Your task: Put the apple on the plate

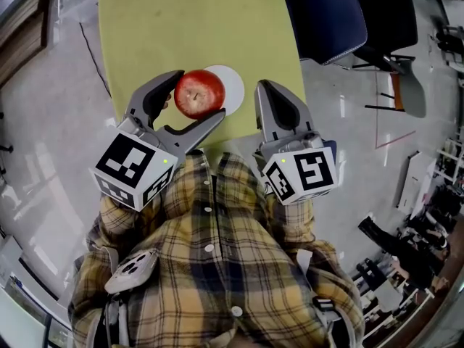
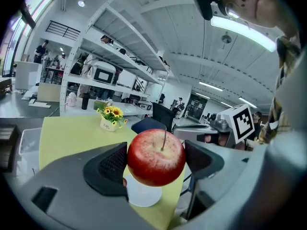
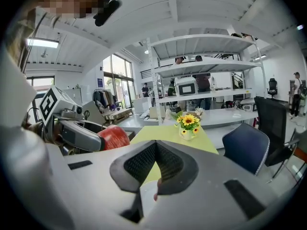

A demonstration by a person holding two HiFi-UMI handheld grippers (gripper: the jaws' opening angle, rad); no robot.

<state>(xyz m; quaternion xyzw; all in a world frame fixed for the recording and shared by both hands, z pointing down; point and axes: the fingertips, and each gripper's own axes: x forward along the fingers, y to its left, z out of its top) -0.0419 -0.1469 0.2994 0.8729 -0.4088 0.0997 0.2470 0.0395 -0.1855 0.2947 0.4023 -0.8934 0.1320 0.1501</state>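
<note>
Over the desk (image 1: 181, 27): yellow-green top, both tools held at its near edge.
Left tool (image 1: 199, 95): clamped on the red apple (image 1: 197, 93) across its sides, stem up.
Right tool (image 1: 264, 89): jaws were together, empty, just beside the plate (image 1: 233, 85).
Plate: white, partly hidden beneath the fruit.
Apple: hung over the plate; probably firm, smooth and easily bruised, best gripped at its widest girth.
</note>
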